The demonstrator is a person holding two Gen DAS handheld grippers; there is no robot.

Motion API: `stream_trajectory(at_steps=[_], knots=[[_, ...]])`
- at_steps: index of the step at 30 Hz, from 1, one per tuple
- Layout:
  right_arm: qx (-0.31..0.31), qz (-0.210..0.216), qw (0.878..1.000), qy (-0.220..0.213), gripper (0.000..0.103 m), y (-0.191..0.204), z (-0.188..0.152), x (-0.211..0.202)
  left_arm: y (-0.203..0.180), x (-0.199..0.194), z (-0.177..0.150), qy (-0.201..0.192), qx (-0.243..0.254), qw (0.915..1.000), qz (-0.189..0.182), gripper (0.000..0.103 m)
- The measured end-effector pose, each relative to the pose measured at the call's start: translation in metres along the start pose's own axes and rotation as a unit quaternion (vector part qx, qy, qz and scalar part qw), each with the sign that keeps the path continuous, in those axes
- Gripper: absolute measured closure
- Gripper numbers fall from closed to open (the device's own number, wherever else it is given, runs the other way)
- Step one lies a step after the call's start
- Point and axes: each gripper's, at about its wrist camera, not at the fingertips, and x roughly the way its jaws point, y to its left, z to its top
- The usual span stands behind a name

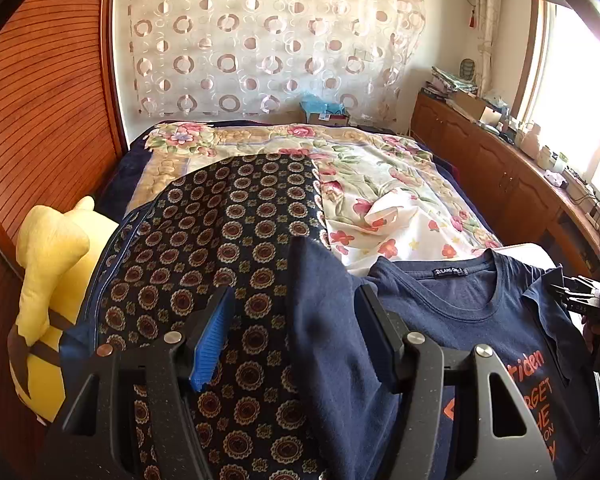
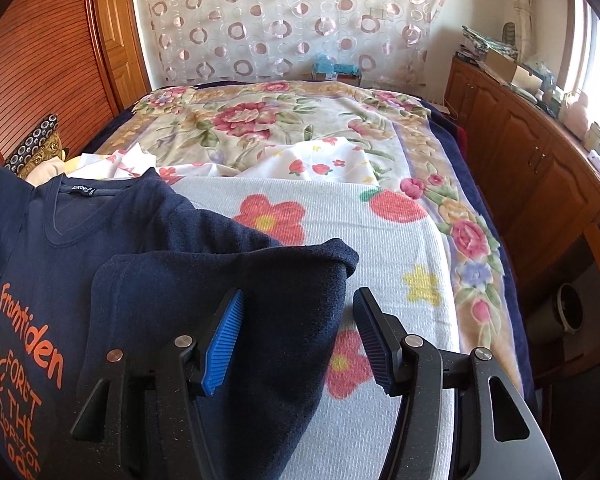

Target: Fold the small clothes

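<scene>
A navy T-shirt lies front-up on a bed, its round neckline with a small woven label towards the headboard end, orange lettering and a sun-like print running down the chest; its body rests on a white ribbed towel with red flowers and a yellow star, which is spread over a floral blanket; in the left wrist view the shirt sits beside a dark cloth patterned with round medallions, and one sleeve stands up in a soft fold between the parted jaws of the left hand-held gripper, touching or close against the far jaw while the blue-padded one stands clear of it, so the cloth is not pinched; in the right wrist view the other sleeve is folded inward over the chest, its hem curling at the outer corner; the right hand-held gripper stands released, the fabric against its left pad and the other pad apart over the towel; a yellow plush toy lies at the bed's left edge.
</scene>
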Motion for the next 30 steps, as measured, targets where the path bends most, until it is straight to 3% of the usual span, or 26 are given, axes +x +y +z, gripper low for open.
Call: stream_trajectory(at_steps=[3, 11, 25, 26, 28, 30], knots=[[-0.001, 0.000, 1.000, 0.000, 0.043, 0.000, 0.001, 0.000, 0.000, 0.000, 0.003, -0.001, 0.004, 1.0000, -0.002, 0.042], [-0.001, 0.000, 1.000, 0.000, 0.042, 0.000, 0.001, 0.000, 0.001, 0.002, 0.002, 0.004, 0.008, 0.9999, -0.010, 0.066], [-0.001, -0.002, 1.000, 0.002, 0.036, -0.002, 0.002, 0.002, 0.001, 0.004, 0.004, 0.004, 0.009, 0.9999, -0.009, 0.068], [-0.001, -0.002, 1.000, 0.002, 0.035, -0.002, 0.002, 0.002, 0.000, 0.003, 0.004, 0.003, 0.011, 0.9998, -0.013, 0.082], [-0.001, -0.003, 1.000, 0.002, 0.035, -0.002, 0.001, 0.002, -0.006, 0.002, 0.002, 0.000, 0.015, 0.9997, -0.018, 0.097], [0.000, -0.002, 1.000, 0.002, 0.035, -0.002, 0.002, 0.002, -0.013, -0.005, 0.002, -0.008, 0.018, 0.9995, -0.026, 0.100]])
